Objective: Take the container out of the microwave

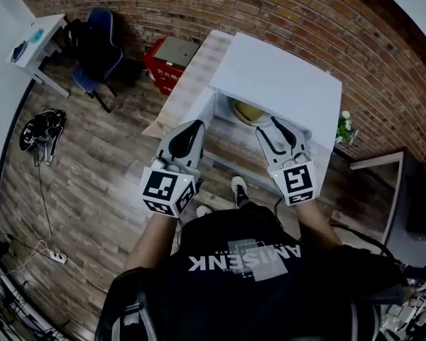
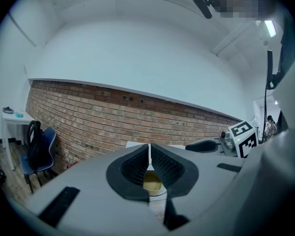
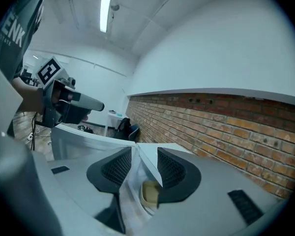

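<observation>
At 12 o'clock from the person, container sits inside the open microwave, untouched. Step looks like approach. Right gripper jaws apart, empty; left gripper jaws together, empty. Next: reach in, straddle rim, clamp.

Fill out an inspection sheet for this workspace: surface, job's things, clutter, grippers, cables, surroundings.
Surface: light tabletop carrying the microwave; wood-plank floor around it.
Job's things: white microwave with its front open; yellowish container inside, not gripped.
Clutter: red box beside the table; black gear lying on the floor.
Grippers: left gripper jaws together, nothing between them; right gripper jaws apart, nothing between them; both held in front of the opening.
Cables: thin cable across the floor to a power strip.
Surroundings: brick wall, blue chair, white desk, small plant.
</observation>
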The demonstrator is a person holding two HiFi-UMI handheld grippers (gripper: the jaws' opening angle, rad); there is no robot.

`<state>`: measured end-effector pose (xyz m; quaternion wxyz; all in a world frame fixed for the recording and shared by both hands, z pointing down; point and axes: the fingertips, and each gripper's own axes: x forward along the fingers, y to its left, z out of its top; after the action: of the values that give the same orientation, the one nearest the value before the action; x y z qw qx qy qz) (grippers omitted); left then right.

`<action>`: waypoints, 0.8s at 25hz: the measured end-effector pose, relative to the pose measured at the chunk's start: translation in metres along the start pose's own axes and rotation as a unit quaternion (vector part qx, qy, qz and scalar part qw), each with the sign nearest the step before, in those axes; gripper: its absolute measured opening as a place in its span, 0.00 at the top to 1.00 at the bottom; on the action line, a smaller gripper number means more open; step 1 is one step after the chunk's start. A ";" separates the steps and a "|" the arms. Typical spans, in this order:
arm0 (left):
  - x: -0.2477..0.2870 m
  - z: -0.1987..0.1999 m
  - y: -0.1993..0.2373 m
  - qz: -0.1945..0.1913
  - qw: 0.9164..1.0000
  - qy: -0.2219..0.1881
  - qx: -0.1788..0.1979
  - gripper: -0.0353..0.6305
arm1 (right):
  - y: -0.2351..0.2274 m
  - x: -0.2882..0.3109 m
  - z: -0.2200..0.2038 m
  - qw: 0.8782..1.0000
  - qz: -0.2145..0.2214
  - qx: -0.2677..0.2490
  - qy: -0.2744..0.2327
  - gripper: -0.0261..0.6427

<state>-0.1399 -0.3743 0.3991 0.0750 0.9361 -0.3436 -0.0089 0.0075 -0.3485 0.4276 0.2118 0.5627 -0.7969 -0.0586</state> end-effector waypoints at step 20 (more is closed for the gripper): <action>0.014 -0.087 -0.004 0.078 0.995 0.048 -0.047 0.93 | 0.035 0.099 -0.159 0.990 0.062 -0.088 0.092 0.65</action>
<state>-0.1201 -0.3687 0.4853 0.1358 0.9010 -0.4112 0.0255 0.0131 -0.4042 0.6094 0.3365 0.4943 -0.7990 -0.0635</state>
